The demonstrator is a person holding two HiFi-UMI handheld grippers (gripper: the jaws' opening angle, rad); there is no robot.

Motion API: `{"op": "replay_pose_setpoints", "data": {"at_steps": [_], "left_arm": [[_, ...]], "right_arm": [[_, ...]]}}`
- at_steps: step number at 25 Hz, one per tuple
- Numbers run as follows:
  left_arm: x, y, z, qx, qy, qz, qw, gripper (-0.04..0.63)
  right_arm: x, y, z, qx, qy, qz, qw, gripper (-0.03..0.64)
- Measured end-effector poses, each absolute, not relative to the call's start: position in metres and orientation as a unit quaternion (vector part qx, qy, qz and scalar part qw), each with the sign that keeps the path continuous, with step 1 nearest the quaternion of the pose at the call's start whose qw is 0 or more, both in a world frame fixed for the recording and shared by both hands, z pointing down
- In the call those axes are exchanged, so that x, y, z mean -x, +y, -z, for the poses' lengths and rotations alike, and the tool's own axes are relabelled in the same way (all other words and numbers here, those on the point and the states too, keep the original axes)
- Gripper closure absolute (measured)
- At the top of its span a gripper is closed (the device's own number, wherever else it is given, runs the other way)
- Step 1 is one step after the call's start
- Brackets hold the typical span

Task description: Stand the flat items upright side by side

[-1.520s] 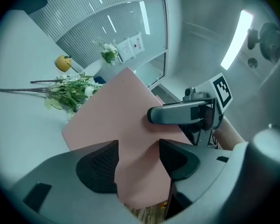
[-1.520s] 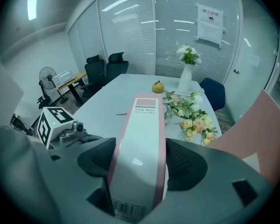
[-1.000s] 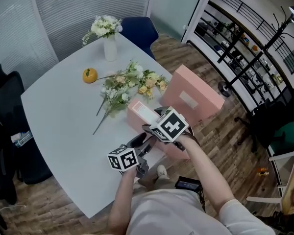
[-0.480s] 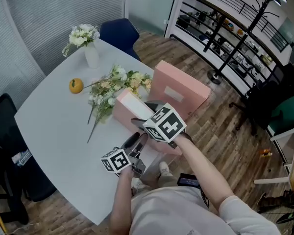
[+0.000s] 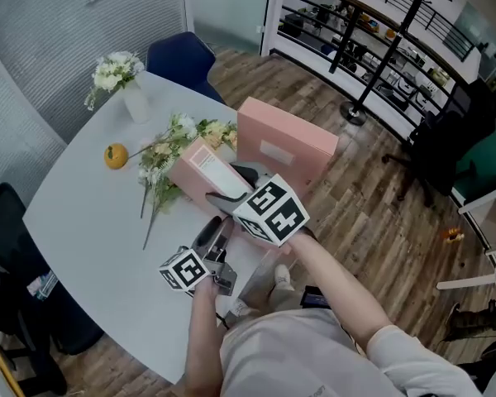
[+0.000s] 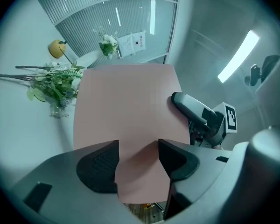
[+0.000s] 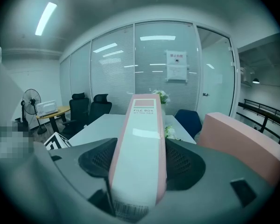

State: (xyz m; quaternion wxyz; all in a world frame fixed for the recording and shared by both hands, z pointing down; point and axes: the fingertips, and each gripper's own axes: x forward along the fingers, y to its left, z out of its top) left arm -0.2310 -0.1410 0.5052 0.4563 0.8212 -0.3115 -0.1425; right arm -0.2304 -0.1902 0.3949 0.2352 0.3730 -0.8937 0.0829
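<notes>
The step in hand is raising one flat item to stand. The pink file box (image 5: 200, 165) sits just left of centre in the head view. It is tilted, with its white spine turned up, and both tools carry it above the table (image 5: 91, 213).

The right gripper (image 7: 141, 157) is clamped across the spine, with its pads pressing both pink sides. The left gripper (image 6: 138, 157) grips the near lower end of the same box at the bottom centre of its own view. Its jaws have just been closing a little further on it.

The second pink box (image 5: 285, 143) lies up and to the right of centre, close behind the held one and apart from it. It seems already to stand on an edge, with its broad labelled side facing the camera, though that is a judgement from the angle. Loose flowers (image 5: 169, 151) lie against the far left side of the held box. An orange (image 5: 116, 156) and a vase (image 5: 135, 104) are further toward the upper left.

The next move probably calls for both tools to turn the box fully upright together. They would then set its lower edge on the table just beside the second box, with the broad faces parallel. The grip should hold until the box stands firm. The box is tall and narrow and may tip over, or it may drag the flower stems.
</notes>
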Motion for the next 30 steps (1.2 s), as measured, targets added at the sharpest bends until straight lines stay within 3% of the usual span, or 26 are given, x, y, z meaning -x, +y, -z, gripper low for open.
{"op": "replay_pose_setpoints", "data": {"at_steps": [19,30], "left_arm": [[0.216,-0.146,-0.501,-0.837,-0.321,0.110,0.429,0.334],[0.203,-0.146,-0.510,-0.846,-0.310,0.078,0.427,0.334]], "right_arm": [[0.188,-0.165,-0.375,-0.406,-0.912,-0.001,0.062,0.298],[0.163,-0.153,-0.385,-0.419,-0.907,-0.001,0.039,0.299]]}}
